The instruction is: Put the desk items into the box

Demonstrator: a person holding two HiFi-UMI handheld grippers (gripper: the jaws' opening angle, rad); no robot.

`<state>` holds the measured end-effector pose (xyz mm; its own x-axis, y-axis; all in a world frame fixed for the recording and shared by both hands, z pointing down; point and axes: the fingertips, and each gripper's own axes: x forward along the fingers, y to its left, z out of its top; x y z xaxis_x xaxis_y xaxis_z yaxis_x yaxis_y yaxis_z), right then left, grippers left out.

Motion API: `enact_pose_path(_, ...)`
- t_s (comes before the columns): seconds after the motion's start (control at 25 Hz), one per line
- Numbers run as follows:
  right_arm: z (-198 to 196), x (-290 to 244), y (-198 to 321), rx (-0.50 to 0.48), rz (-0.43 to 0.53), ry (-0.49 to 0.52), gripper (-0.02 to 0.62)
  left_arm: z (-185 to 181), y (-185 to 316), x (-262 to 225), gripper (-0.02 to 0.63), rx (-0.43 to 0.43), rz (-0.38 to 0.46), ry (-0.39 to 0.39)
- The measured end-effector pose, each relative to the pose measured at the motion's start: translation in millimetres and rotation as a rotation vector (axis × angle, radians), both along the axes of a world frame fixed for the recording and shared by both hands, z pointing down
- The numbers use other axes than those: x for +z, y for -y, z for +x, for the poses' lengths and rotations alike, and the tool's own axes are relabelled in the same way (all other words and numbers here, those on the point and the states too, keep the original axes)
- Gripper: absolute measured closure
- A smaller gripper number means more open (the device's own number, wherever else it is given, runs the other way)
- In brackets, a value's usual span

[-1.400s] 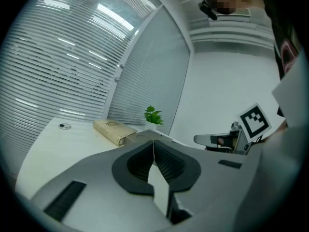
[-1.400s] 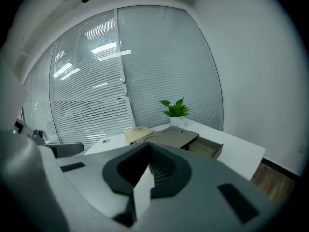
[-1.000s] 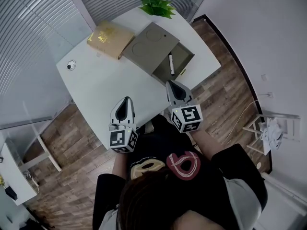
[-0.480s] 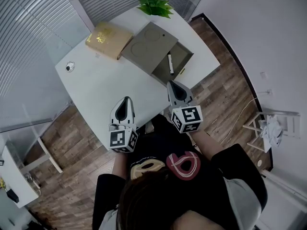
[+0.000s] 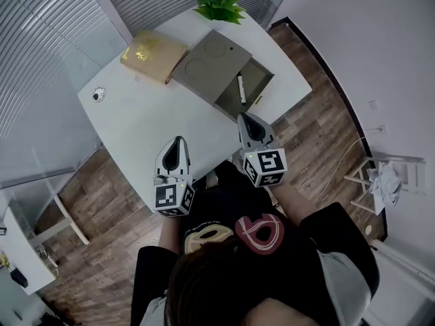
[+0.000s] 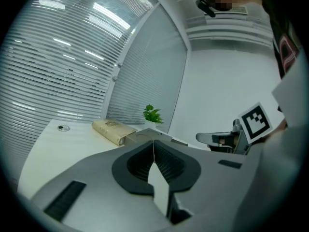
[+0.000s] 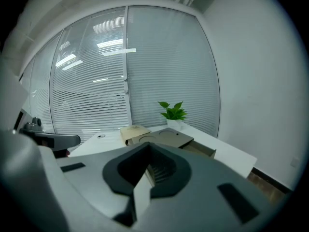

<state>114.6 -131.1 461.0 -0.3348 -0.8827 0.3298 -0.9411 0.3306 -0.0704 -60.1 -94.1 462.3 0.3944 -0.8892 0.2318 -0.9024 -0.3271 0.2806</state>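
The box (image 5: 258, 79) stands open at the far right of the desk (image 5: 149, 121), with a marker (image 5: 241, 90) inside and the book (image 5: 153, 54) beside it. Nothing has shifted. The left gripper (image 5: 178, 142) and right gripper (image 5: 243, 119) remain pressed together and empty, so the book is judged still to load.

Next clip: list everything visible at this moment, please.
desk: one, white, centre
box: one, grey-brown, desk's right side, partly uncovered
lid: one, grey-brown, slid partly off box
marker: one, black and white, inside box
book: one, gold-tan, left of box
plant: one, green, desk's far edge
small round thing: one, black-white, desk's left corner
left gripper: grey, shut, empty, near desk edge
right gripper: grey, shut, empty, near box
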Motion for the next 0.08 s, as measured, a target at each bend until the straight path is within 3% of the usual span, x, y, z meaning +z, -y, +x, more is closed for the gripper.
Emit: enact_pose_path(0.08, 0.6, 1.3, -0.6, 0.0, -0.001, -0.002, 0.588, -0.2, -0.9, 2.0, 0.588, 0.0, -0.002, 0.002)
